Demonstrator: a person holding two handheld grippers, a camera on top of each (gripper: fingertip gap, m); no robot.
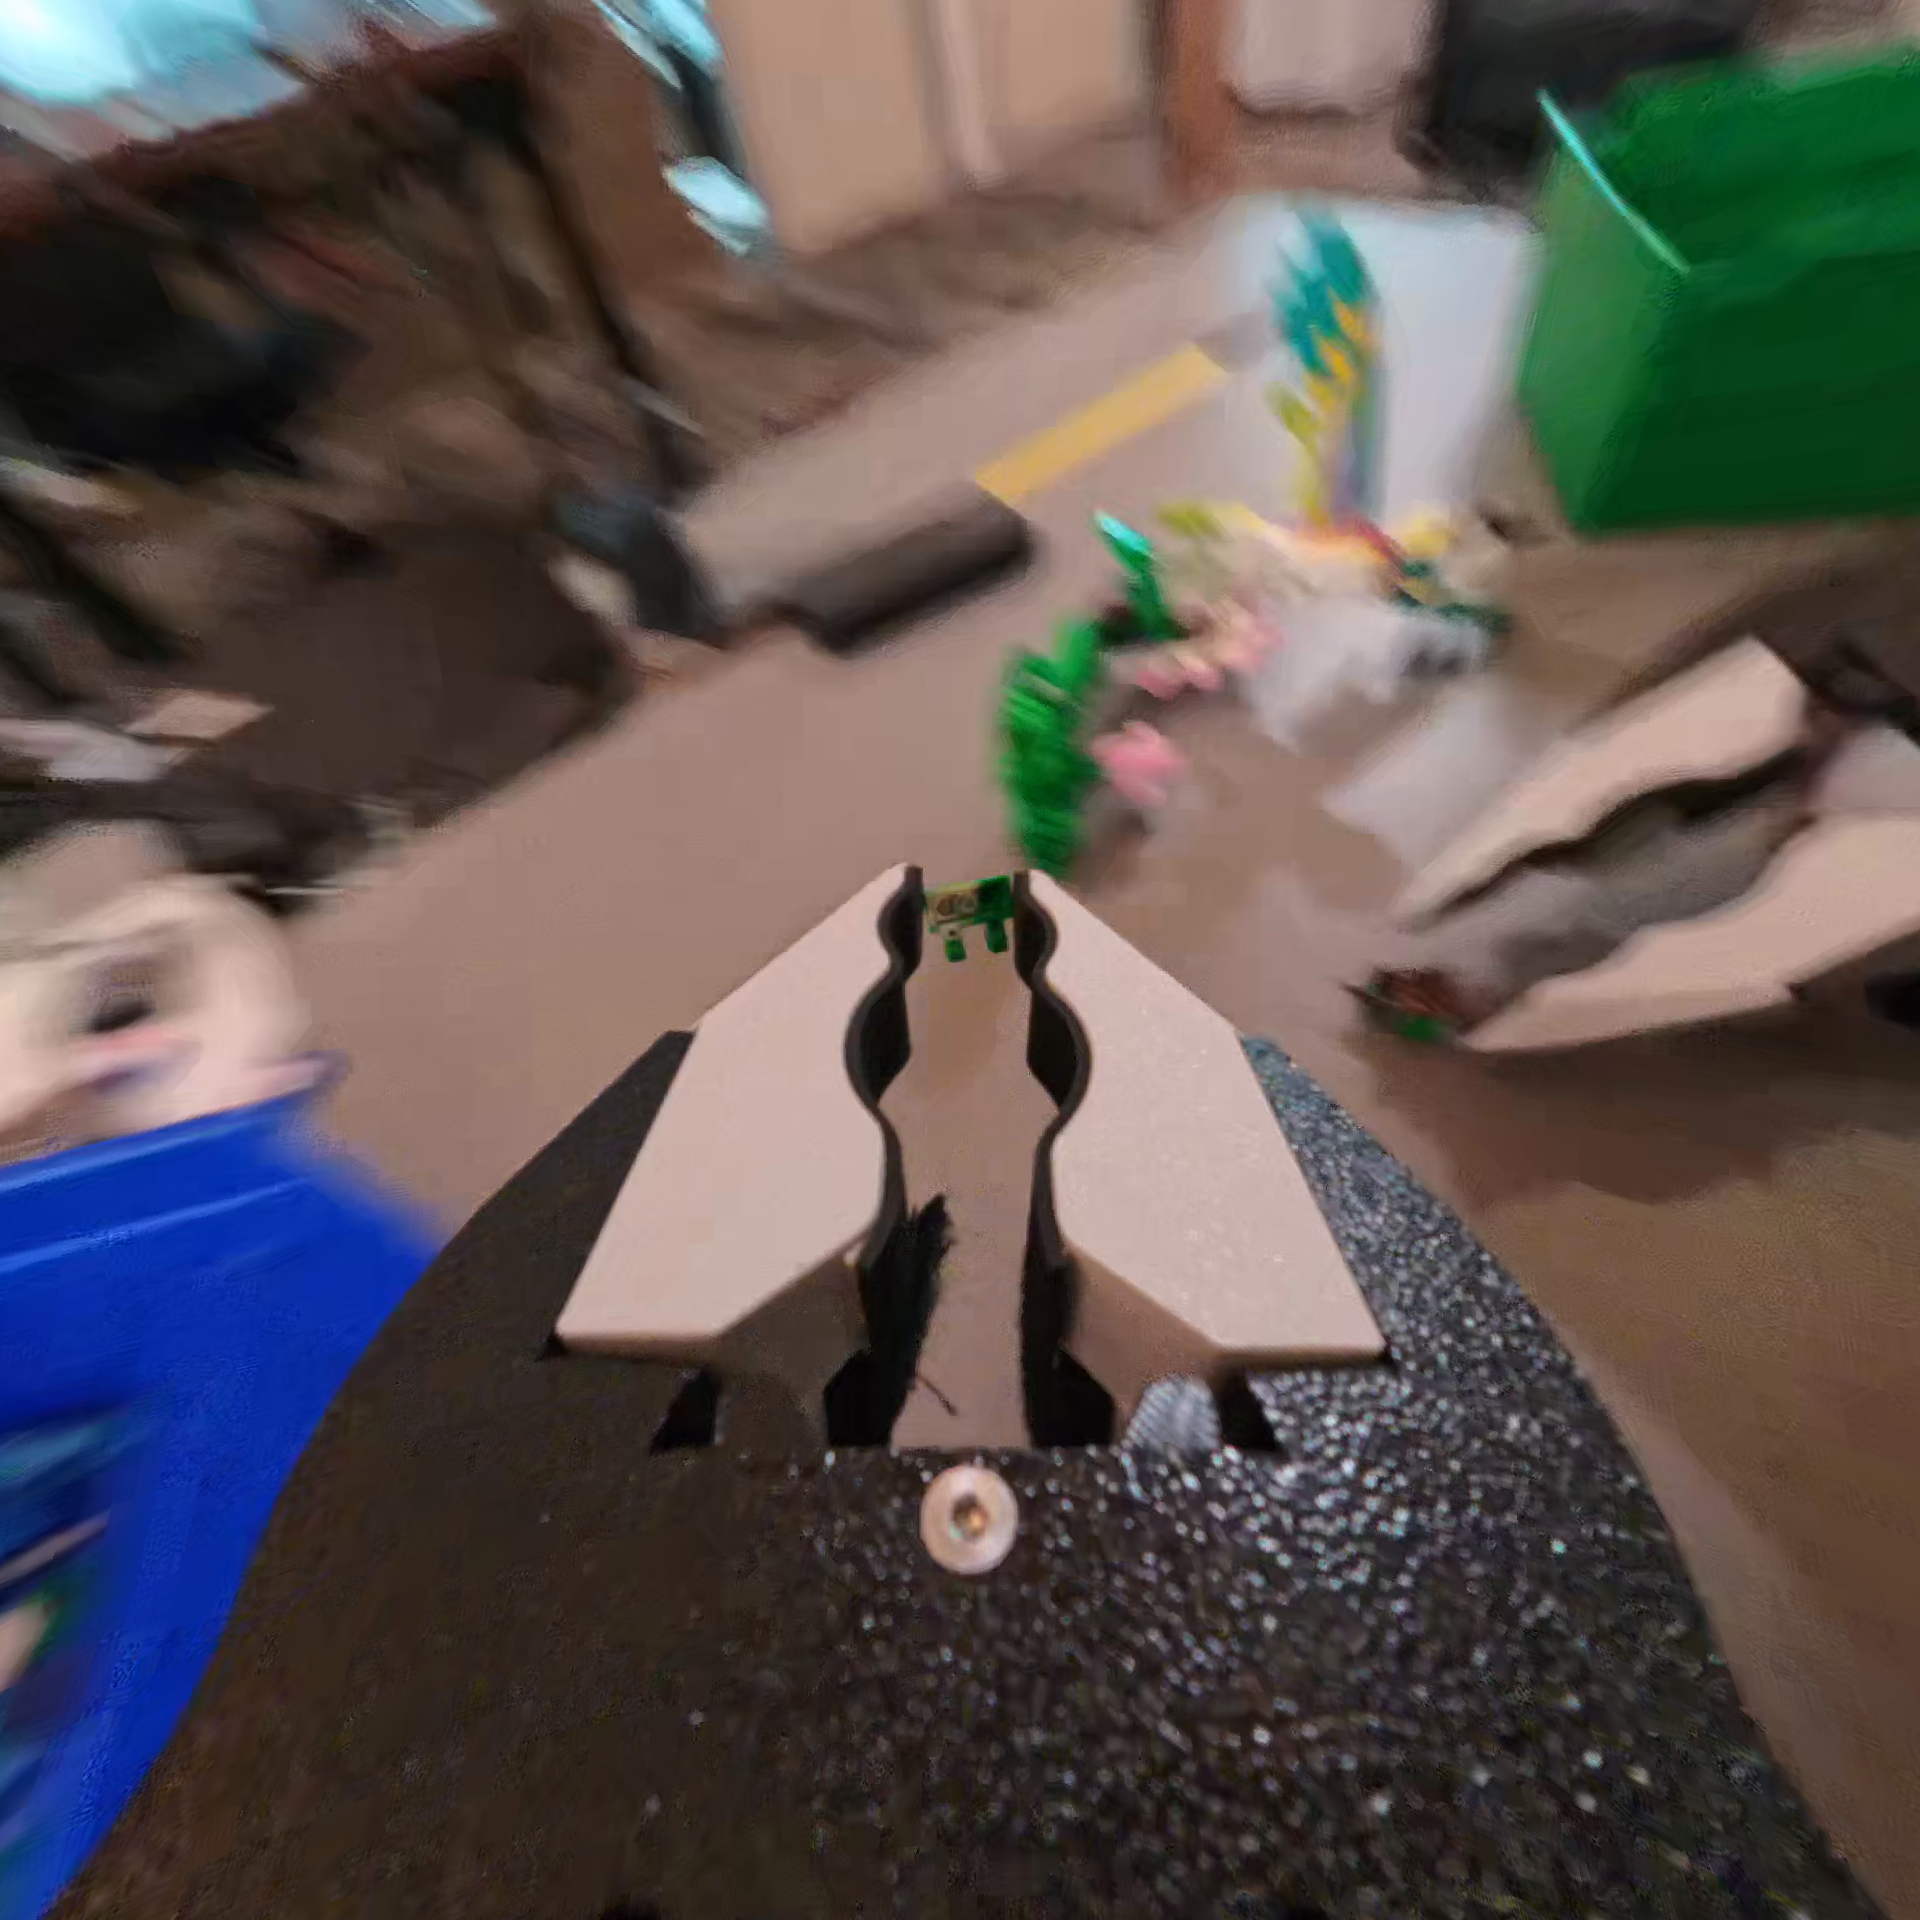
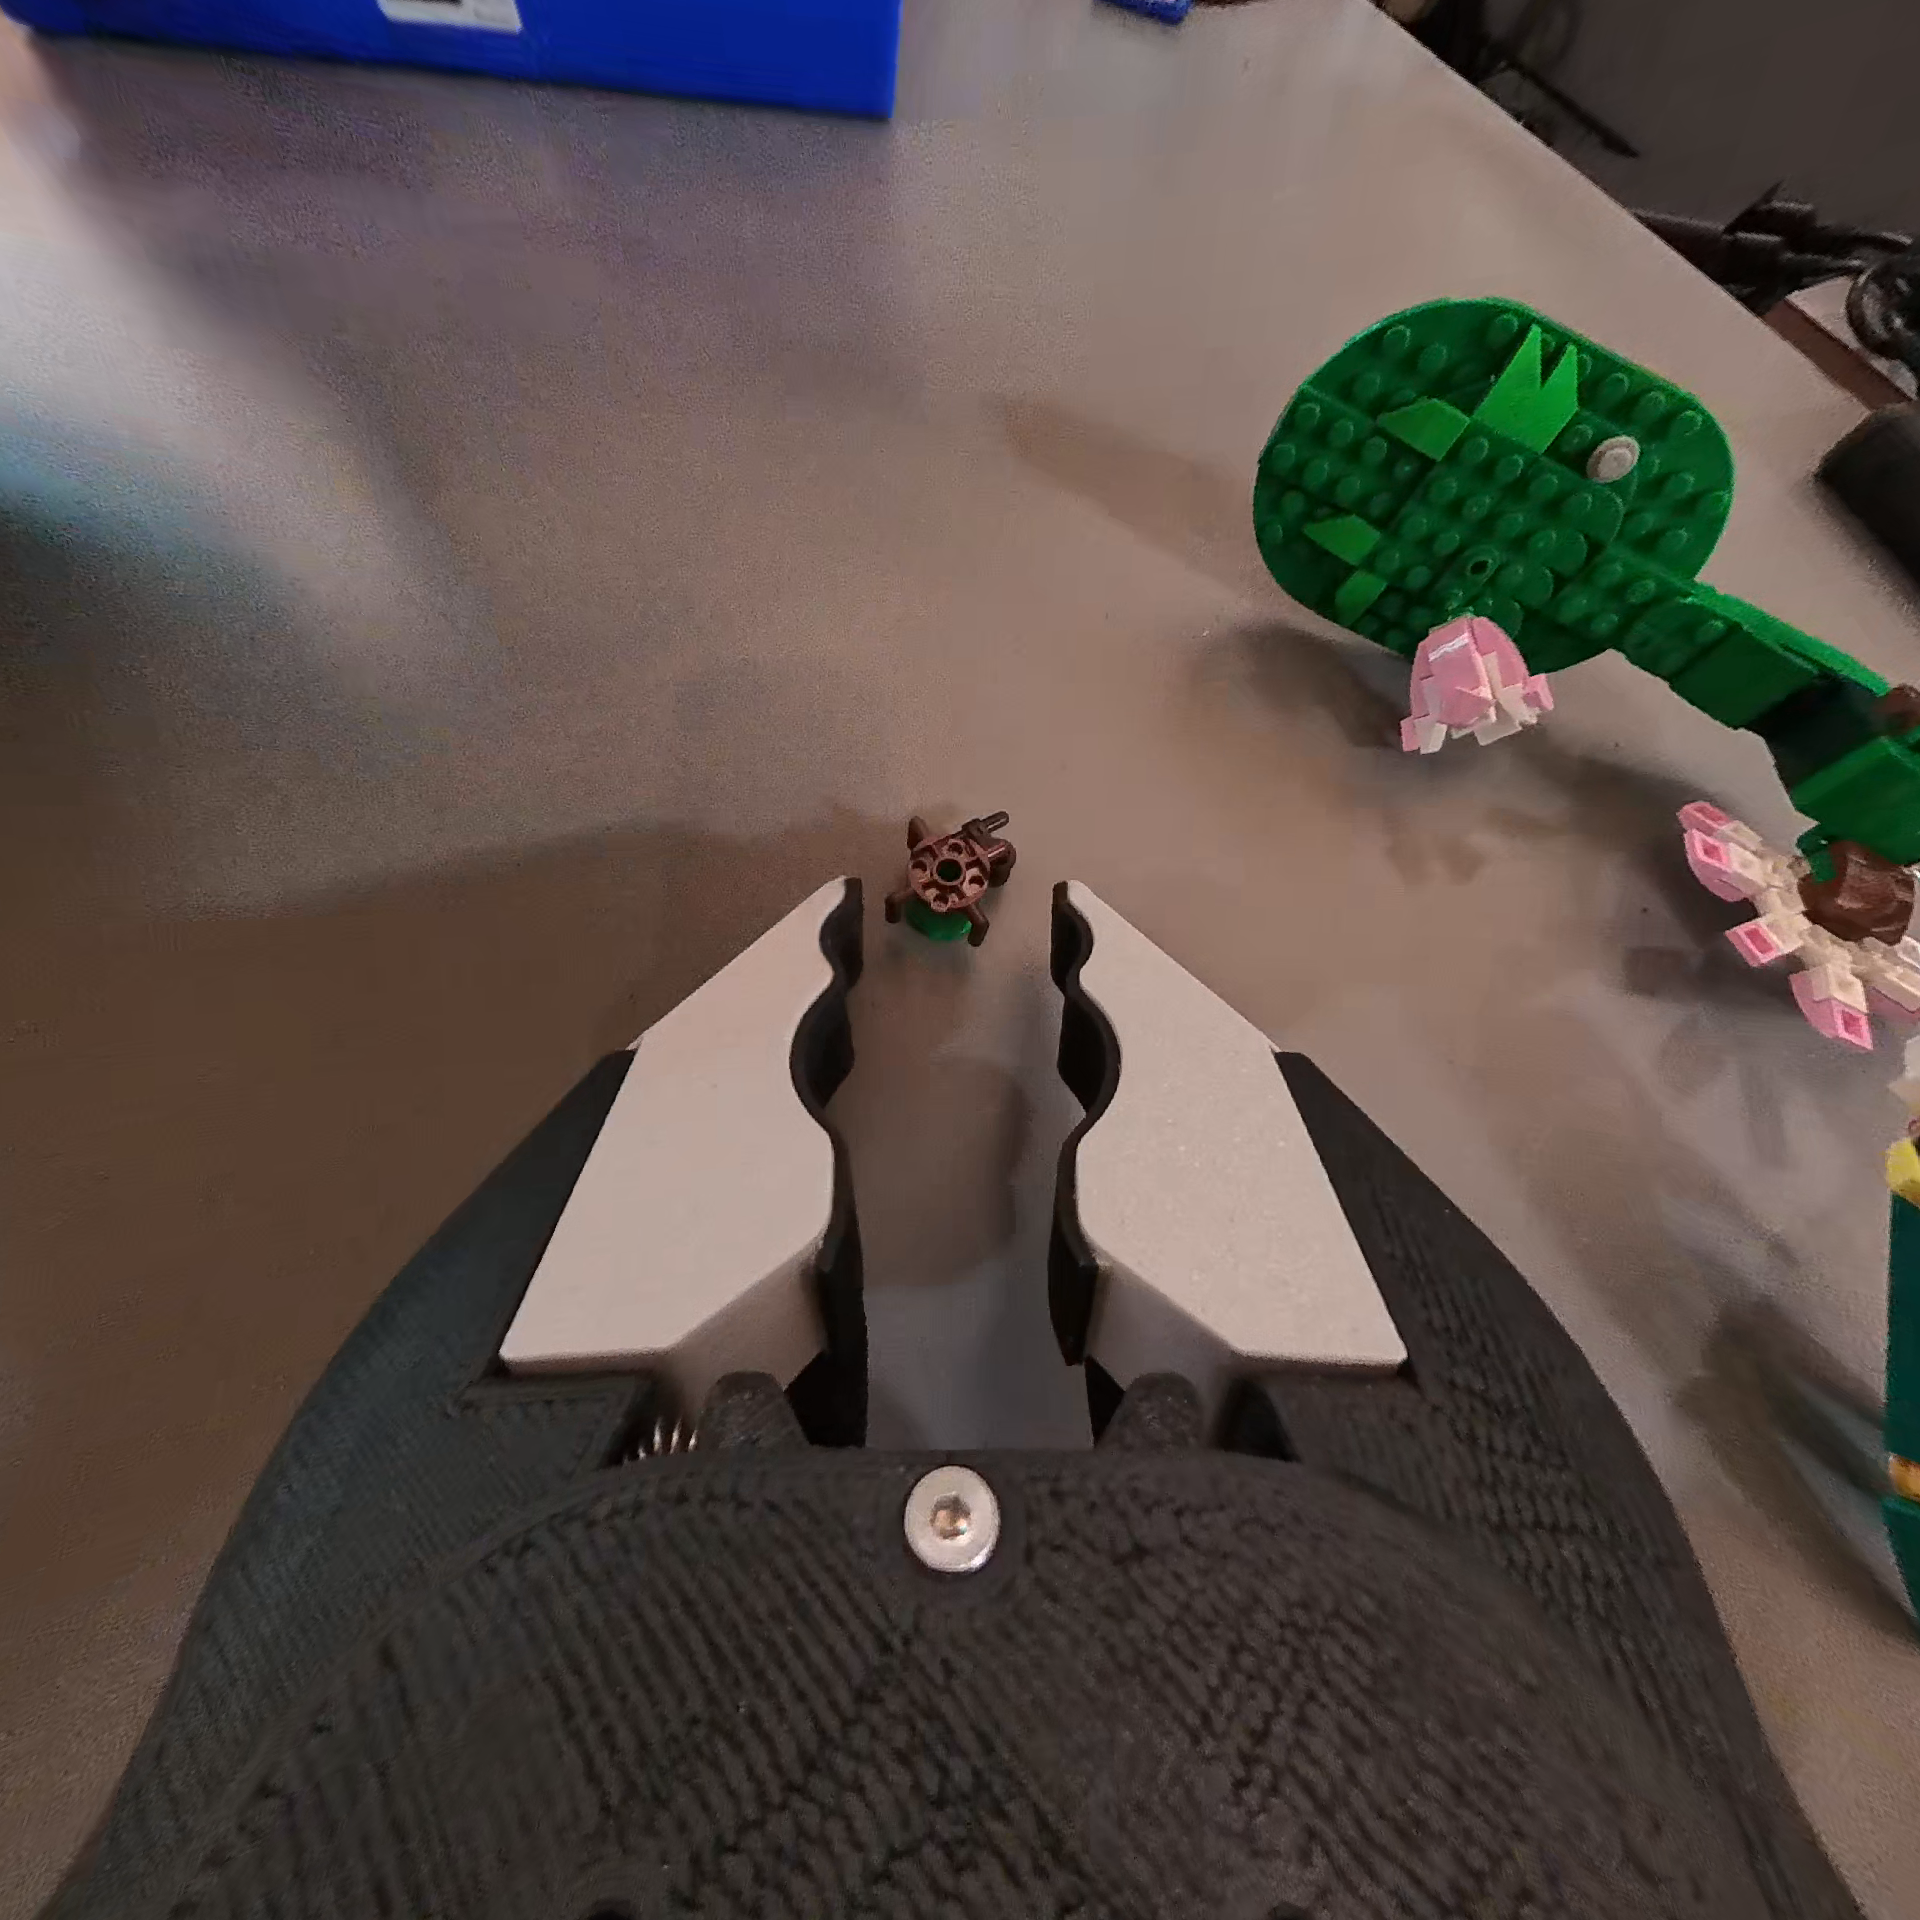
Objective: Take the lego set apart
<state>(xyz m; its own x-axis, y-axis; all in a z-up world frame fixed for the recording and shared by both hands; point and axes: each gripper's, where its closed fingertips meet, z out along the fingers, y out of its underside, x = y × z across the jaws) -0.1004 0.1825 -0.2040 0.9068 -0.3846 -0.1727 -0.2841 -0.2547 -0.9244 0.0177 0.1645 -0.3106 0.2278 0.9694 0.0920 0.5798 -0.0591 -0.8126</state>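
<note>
While the left gripper pinches what seems a small green piece, the right gripper hangs open, a brown piece just beyond its tips.

The left claw has pale beige fingers with black wavy inner edges on a speckled black body, and pinches a small green piece with a whitish patch. The right claw is light grey on ribbed black. A dark brown round piece sits on a green stud. The leaf-shaped plate is bright green; the blossoms are pink and white. The desk is grey-brown, the bin blue.
</note>
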